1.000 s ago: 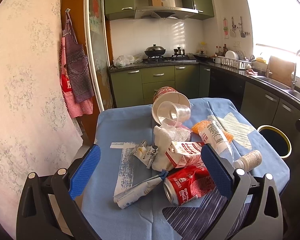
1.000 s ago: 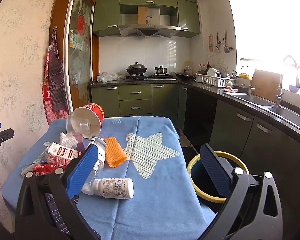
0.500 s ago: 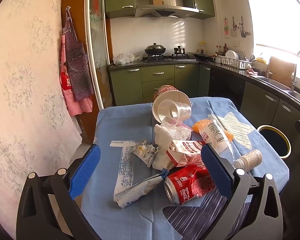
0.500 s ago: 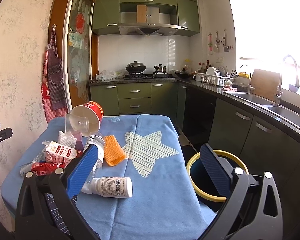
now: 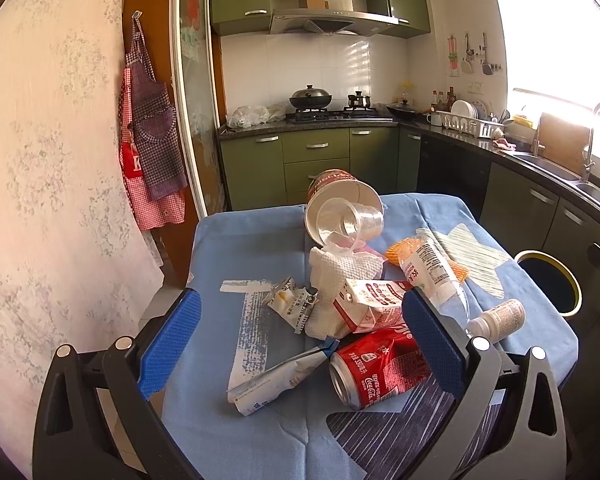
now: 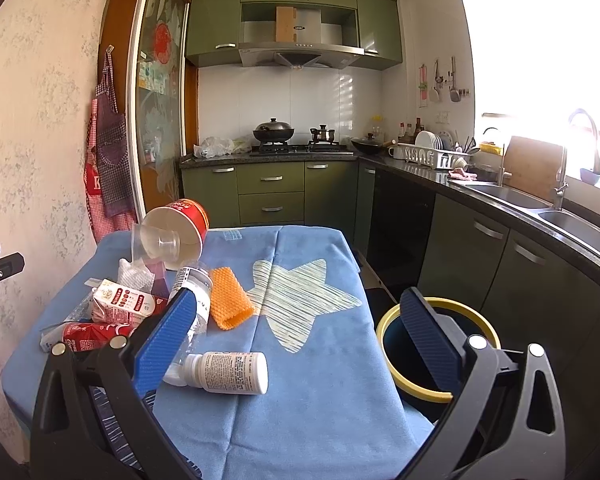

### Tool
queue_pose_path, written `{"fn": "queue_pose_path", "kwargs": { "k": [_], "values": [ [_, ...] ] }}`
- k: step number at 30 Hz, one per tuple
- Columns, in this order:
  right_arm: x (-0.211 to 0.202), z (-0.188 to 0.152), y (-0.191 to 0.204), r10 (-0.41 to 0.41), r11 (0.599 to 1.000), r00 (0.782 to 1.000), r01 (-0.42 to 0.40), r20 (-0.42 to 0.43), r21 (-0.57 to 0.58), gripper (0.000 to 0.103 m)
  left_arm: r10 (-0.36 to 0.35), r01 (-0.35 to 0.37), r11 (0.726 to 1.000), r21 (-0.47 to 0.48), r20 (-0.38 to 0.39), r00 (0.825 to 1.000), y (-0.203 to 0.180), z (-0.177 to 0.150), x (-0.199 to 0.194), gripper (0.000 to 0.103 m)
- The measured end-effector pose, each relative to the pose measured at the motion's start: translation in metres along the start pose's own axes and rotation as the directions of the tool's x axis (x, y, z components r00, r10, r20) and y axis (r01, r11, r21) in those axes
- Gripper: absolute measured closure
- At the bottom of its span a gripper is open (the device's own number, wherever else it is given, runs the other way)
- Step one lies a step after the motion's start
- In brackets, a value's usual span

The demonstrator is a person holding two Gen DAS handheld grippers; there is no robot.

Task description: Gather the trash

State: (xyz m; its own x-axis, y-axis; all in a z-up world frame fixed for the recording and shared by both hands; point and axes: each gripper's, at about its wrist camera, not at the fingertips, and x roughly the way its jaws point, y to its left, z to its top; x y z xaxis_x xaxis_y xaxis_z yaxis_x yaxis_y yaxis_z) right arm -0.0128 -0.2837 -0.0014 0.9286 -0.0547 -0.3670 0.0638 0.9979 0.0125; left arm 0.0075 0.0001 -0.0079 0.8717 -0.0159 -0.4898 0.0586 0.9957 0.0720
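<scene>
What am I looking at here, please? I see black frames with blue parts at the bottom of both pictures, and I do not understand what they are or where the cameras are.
A person holds a hand tool with two fingers in each hand, and each tool carries a wide-angle camera looking forward along its fingers. One picture comes from the left gripper, the other from the right gripper. The blue parts are the finger pads. Both grippers are open and hold nothing.

On the table, with its blue cloth, lies trash: a red can, a milk carton, a crumpled tissue, a white pill bottle, a clear plastic bottle, an orange mesh sleeve and a tipped paper bowl. A yellow-rimmed bin stands beside the table.
</scene>
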Motion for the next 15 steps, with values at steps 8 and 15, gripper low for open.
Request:
{"fn": "queue_pose_path", "kwargs": {
  "k": [8, 15],
  "values": [
    [-0.0001, -0.0003, -0.0004, -0.002, 1.000, 1.000, 0.002, -0.001, 0.002, 0.006, 0.000, 0.000, 1.000, 0.003, -0.001, 1.000, -0.0010, -0.0010, 0.0002, 0.004],
    [0.0018, -0.0015, -0.0007, -0.002, 1.000, 1.000, 0.002, -0.003, 0.003, 0.006, -0.001, 0.001, 1.000, 0.007, -0.003, 1.000, -0.0018, -0.0016, 0.0010, 0.004]
  ]
}}
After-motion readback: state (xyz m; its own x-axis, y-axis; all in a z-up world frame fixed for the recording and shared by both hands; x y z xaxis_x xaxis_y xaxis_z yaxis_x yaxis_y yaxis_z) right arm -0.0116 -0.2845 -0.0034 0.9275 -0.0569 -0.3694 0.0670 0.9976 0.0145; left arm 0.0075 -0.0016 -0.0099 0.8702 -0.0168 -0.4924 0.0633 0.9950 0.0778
